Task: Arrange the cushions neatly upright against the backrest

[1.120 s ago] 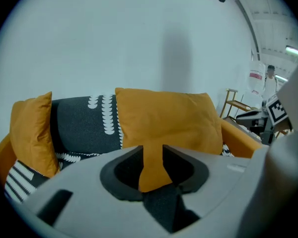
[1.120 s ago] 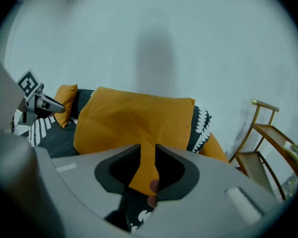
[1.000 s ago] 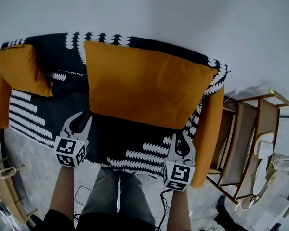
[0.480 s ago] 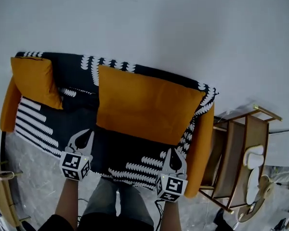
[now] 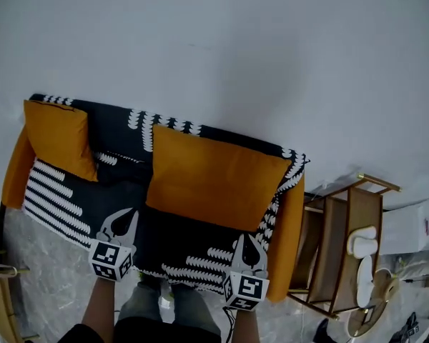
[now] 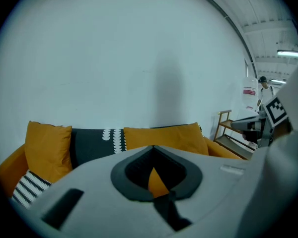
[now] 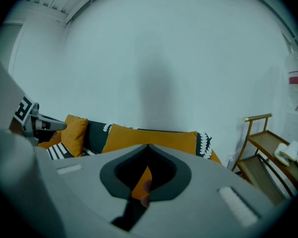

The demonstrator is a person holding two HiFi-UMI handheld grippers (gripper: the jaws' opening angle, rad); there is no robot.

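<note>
**Two orange cushions upright on one sofa; both grippers closed and empty**

Head view: one sofa (image 5: 179, 245) in a black-and-white cover carries two cushions. The large cushion (image 5: 211, 184) and the small cushion (image 5: 57, 138) each lean upright on the backrest (image 5: 118, 131). The left gripper (image 5: 129, 214) and the right gripper (image 5: 247, 236) hover before the seat, clear of both cushions. One wooden rack (image 5: 343, 241) holds pale items.

Left gripper view: the jaws have just drawn together with nothing between them.

Right gripper view: the jaws are together and empty. A red-and-white label (image 7: 297, 78) is too small to read.
</note>
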